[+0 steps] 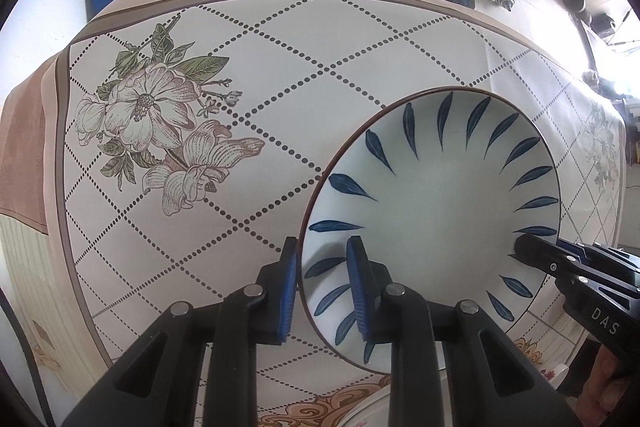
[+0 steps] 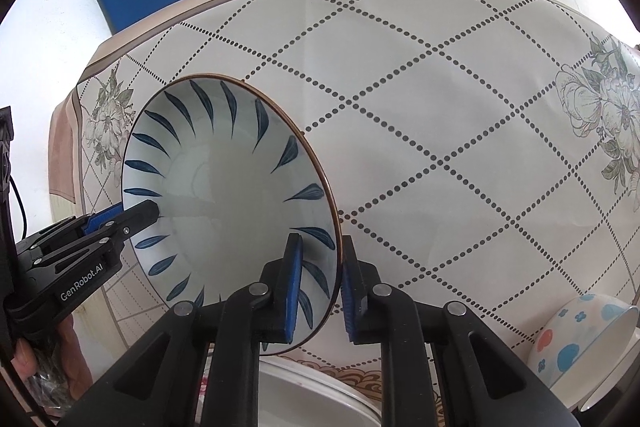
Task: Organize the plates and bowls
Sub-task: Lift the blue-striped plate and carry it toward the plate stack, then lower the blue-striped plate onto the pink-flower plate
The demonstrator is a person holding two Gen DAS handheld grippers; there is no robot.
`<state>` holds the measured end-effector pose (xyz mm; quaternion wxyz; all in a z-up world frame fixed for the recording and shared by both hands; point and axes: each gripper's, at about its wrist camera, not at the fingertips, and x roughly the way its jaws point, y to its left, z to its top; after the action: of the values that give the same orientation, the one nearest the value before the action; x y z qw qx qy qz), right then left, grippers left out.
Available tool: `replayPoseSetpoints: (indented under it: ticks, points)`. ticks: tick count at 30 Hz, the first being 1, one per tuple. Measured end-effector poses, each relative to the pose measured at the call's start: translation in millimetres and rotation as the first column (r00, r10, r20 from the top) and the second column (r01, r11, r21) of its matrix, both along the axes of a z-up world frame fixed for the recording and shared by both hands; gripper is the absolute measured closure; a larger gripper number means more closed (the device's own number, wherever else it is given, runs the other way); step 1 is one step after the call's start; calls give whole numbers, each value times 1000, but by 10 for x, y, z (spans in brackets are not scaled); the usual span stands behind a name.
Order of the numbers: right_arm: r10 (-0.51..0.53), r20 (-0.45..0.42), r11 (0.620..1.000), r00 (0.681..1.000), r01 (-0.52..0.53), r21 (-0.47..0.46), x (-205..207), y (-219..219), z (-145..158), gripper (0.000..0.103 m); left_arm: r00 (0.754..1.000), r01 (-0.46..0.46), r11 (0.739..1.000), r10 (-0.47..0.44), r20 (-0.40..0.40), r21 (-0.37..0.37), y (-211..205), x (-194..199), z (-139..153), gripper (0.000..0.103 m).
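A large white bowl with blue leaf strokes (image 1: 432, 219) is held over the bench (image 1: 280, 75) by two hand-held grippers, one on each side of its rim.

In the left wrist view, the left gripper (image 1: 326, 291) points straight down. Its blue-padded fingers (image 1: 358, 287) are clamped on the bowl's left rim: one finger sits outside the wall, the other inside the bowl. To the left of these fingers, the bench's cloth shows a printed cluster of pale flowers (image 1: 160, 131) on a dotted diamond grid. Ahead of and to the right of the fingers, the bowl's inside fills the view. At the far right, the right gripper (image 1: 520, 247) reaches in, its tip on the bowl's opposite rim.

In the right wrist view, the left gripper (image 2: 154, 211) appears at the far left, pinching the bowl's (image 2: 224, 195) far rim, with part of a hand (image 2: 28, 359) below it. The right gripper (image 2: 320, 291) has its fingers (image 2: 294, 287) closed on the near right rim, one inside the wall and one outside. Directly below these fingers lies the pale rim of a white dish (image 2: 312, 387). Right of the fingers, the dotted cloth stretches away. At the lower right stands a small bowl with blue and orange spots (image 2: 576, 339), well apart from the held bowl.
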<state>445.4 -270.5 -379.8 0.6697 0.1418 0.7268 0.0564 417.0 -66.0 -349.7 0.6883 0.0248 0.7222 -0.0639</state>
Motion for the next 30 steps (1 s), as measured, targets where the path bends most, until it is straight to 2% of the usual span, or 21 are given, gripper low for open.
replayPoseSetpoints:
  ticks: [7, 16, 23, 30]
  points:
    - [-14, 8, 1000, 1000, 14, 25, -59, -50, 88, 84, 1000, 12, 1000, -12, 25, 1, -21, -45, 168, 82]
    - [10, 41, 999, 999, -12, 51, -312, -88, 426, 84, 998, 36, 999, -35, 61, -15, -30, -234, 484, 82]
    - [10, 51, 997, 999, -14, 75, -780, -144, 571, 84, 997, 46, 998, -43, 65, -40, -20, -630, 603, 82]
    - [19, 29, 996, 999, -22, 90, -1413, -181, 554, 85, 997, 64, 997, -62, 43, -38, -77, -1164, 579, 82]
